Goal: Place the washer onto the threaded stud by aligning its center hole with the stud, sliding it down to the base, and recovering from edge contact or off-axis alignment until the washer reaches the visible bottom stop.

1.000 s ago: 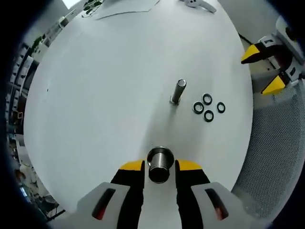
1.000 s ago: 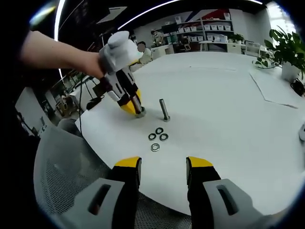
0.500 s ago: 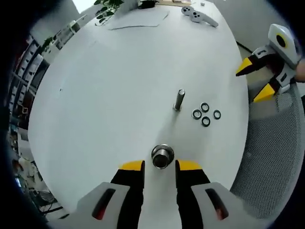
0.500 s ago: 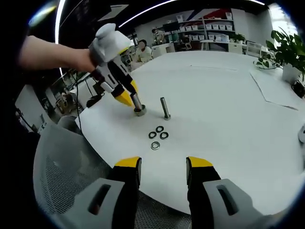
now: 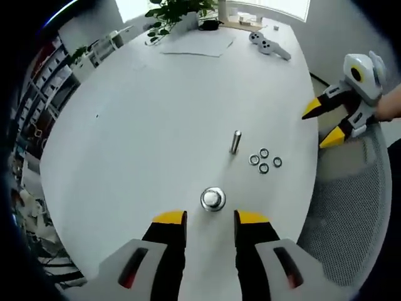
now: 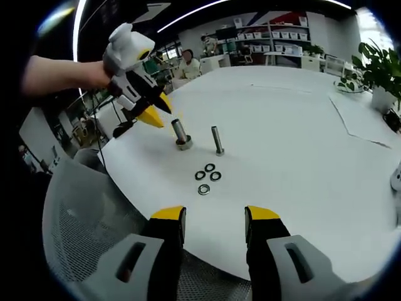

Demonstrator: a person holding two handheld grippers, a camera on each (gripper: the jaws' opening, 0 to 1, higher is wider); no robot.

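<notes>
Steel glints on the white round table [image 5: 156,106]: four small washers [image 5: 264,160] lie flat in a tight cluster, dark rings with bright rims, touching nothing but the tabletop. Just beside them a slim threaded stud [image 5: 235,142] stands upright, bare from tip to base. A second, thicker stud with a flange base [image 6: 182,134] stands upright nearby, closer to the table edge; seen from above in the left gripper view it reads as a shiny round cap [image 5: 212,199].

The left gripper [image 5: 210,221] hangs over that thick stud, its yellow-tipped jaws parted and holding nothing; in the right gripper view it is lifted just above and beside the stud [image 6: 149,113], a hand behind it. The right gripper [image 6: 213,219] sits off the table edge, above a grey mesh chair [image 6: 88,219], jaws spread wide and empty.

Across the table: sheets of paper [image 5: 197,44], a game controller [image 5: 268,45], a potted plant [image 6: 379,75]. Beyond, shelves of white bins [image 6: 276,37] line the room.
</notes>
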